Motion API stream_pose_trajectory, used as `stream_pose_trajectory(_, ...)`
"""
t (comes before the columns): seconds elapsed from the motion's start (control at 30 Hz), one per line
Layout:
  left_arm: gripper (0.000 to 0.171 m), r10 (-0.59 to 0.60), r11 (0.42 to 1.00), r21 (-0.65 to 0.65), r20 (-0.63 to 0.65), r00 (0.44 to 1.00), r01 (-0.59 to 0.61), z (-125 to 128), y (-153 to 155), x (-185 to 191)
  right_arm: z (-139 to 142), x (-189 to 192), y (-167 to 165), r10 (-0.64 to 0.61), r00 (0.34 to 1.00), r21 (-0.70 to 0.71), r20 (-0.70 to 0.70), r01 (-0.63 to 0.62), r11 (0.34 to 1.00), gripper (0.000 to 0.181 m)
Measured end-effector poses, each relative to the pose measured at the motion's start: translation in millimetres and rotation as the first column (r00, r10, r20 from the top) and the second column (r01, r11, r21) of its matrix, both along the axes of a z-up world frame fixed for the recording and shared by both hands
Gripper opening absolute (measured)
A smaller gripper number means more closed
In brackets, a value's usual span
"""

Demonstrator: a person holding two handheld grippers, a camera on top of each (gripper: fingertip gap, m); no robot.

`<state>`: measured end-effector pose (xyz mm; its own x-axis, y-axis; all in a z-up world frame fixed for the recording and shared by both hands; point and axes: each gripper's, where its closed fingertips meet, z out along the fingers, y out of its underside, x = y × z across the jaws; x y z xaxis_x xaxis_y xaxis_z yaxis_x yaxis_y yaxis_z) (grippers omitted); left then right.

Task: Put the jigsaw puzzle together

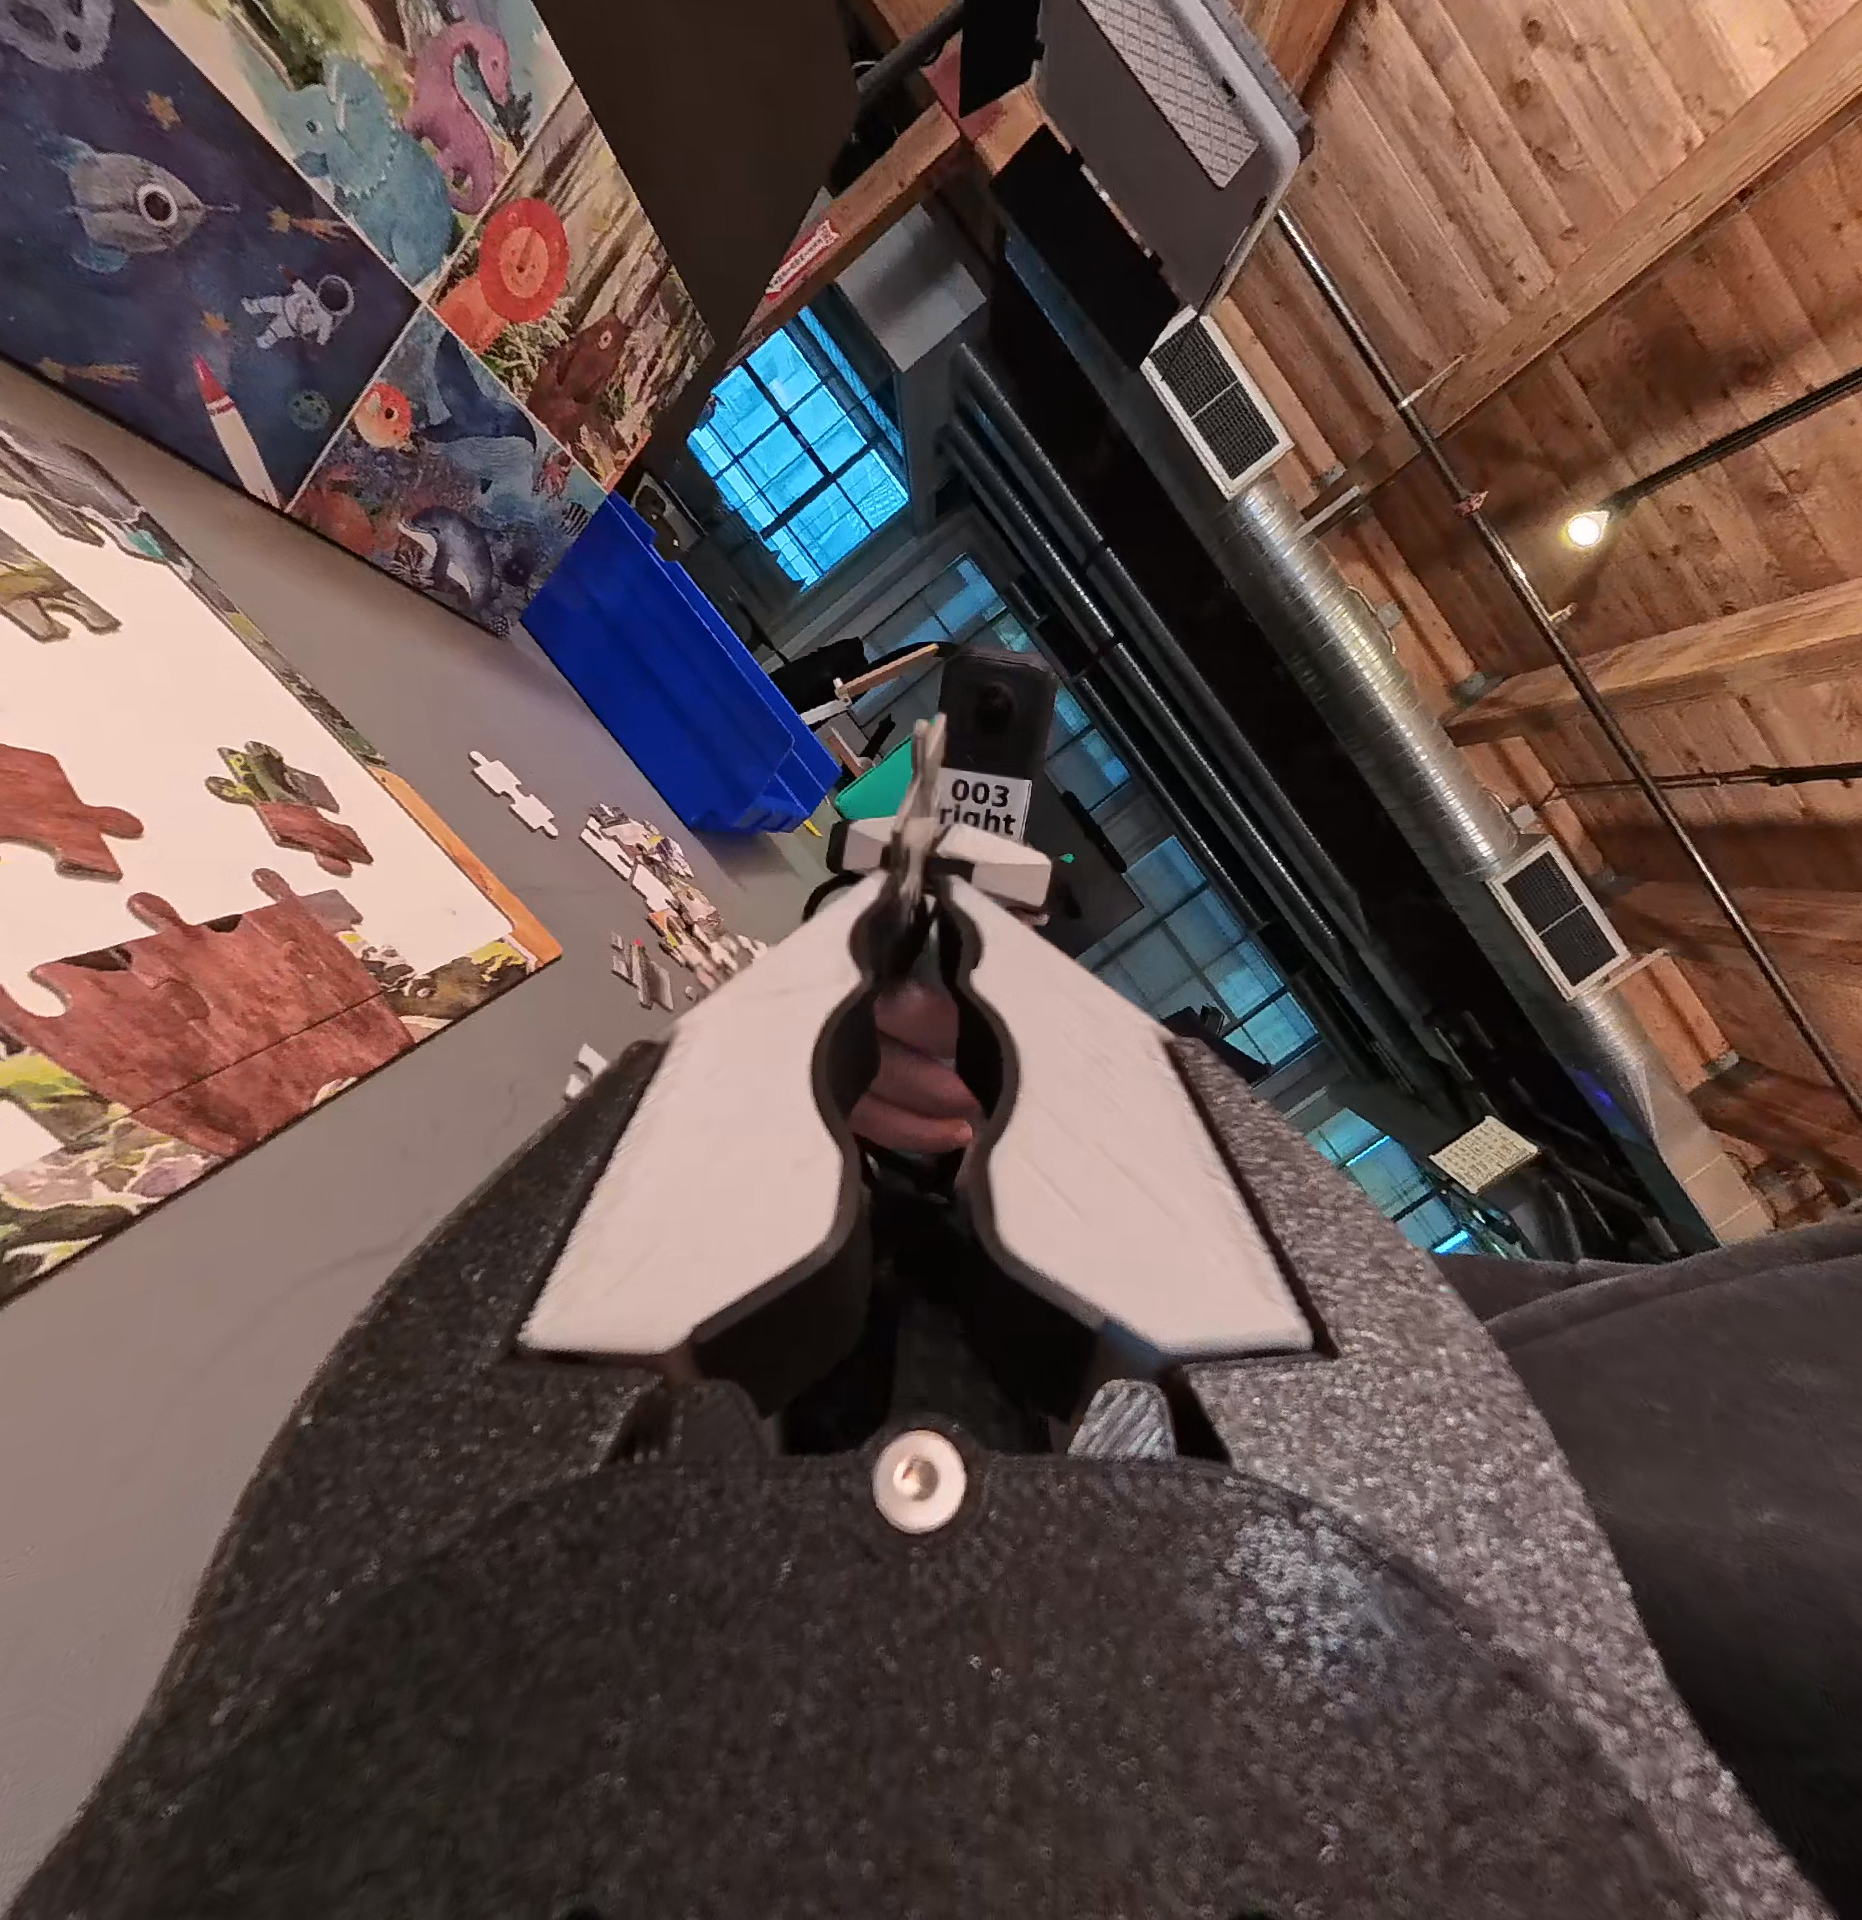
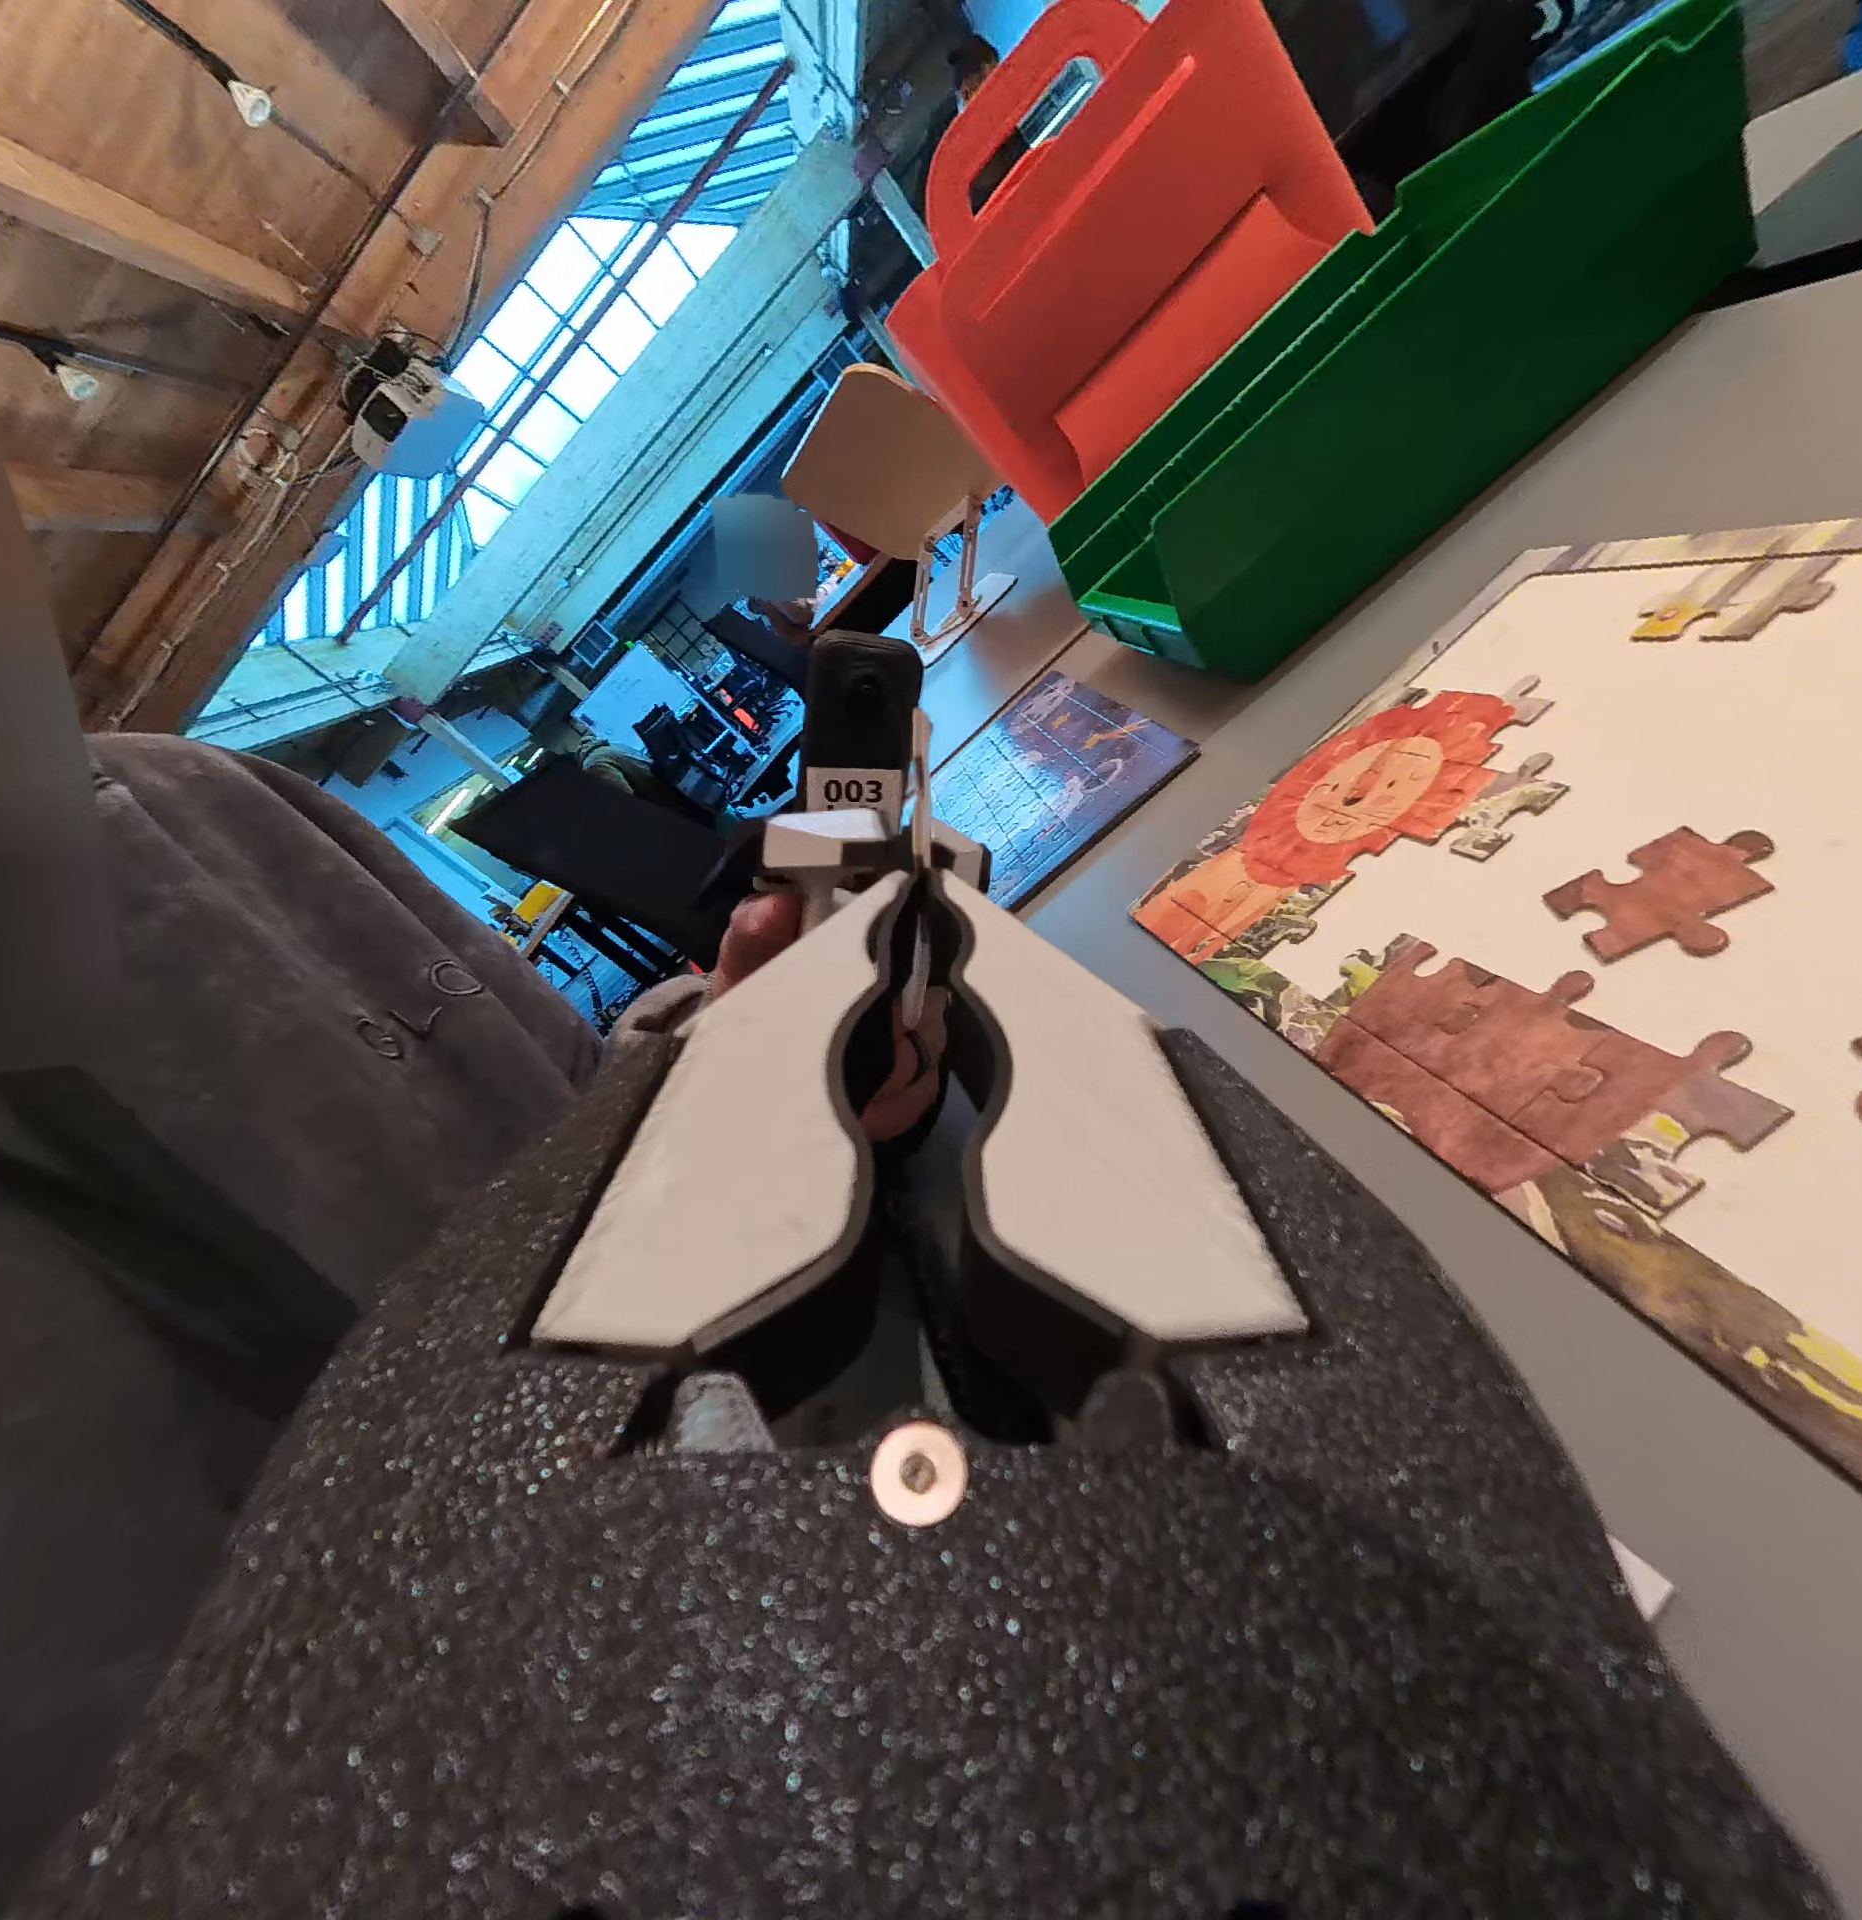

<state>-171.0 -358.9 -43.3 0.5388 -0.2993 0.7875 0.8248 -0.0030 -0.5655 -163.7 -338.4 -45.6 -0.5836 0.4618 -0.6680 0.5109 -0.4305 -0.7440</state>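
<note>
Blue bin, green bin, and orange carrier on grey table.

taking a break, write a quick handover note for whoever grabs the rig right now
Left claw: shut on a thin puzzle piece, seen edge-on, up off the table.
Right claw: shut on the same piece, tip to tip with the left; looks like a mid-air handover.
Board: lion and brown block assembled; a few pieces lie unplaced on it, most of the middle is bare.
Spare pieces: heaped on the table beside the board.
Left to do: let one claw keep the piece, seat it, then work through the heap.
</note>
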Motion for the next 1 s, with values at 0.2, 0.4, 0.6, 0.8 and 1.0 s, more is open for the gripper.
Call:
stream_pose_trajectory(0.2, 0.024, 0.058, 0.998, -0.038, -0.026, 0.998, -0.059, -3.7, 2.2, -6.7, -9.0, 6.6, -11.5, 0.081, 0.994, -0.002, 0.069, -0.081, 0.997, 0.001)
stream_pose_trajectory(0.4, 0.004, 0.037, 0.999, -0.01, -0.036, 0.999, -0.037, 0.5, -0.3, -3.2, -3.3, 5.1, -15.3, 0.106, 0.992, -0.024, 0.063, -0.105, 0.994, 0.001)
stream_pose_trajectory(0.6, 0.001, 0.03, 1.0, 0.003, -0.013, 0.999, -0.03, 1.1, -1.4, -4.9, -1.2, -3.0, -10.8, 0.12, 0.99, -0.071, 0.075, -0.114, 0.991, 0.0)
stream_pose_trajectory(0.8, 0.001, -0.003, 1.0, 0.003, -0.018, 1.0, 0.003, 1.2, 0.2, 1.2, 4.7, -5.3, -4.2, 0.097, 0.993, -0.08, 0.064, -0.092, 0.992, 0.0)
stream_pose_trajectory(1.0, 0.0, 0.03, 0.999, 0.034, 0.018, 0.999, -0.03, 5.1, -5.5, -8.1, -0.2, -0.7, -4.8, 0.077, 0.994, -0.076, 0.072, -0.072, 0.995, 0.017)
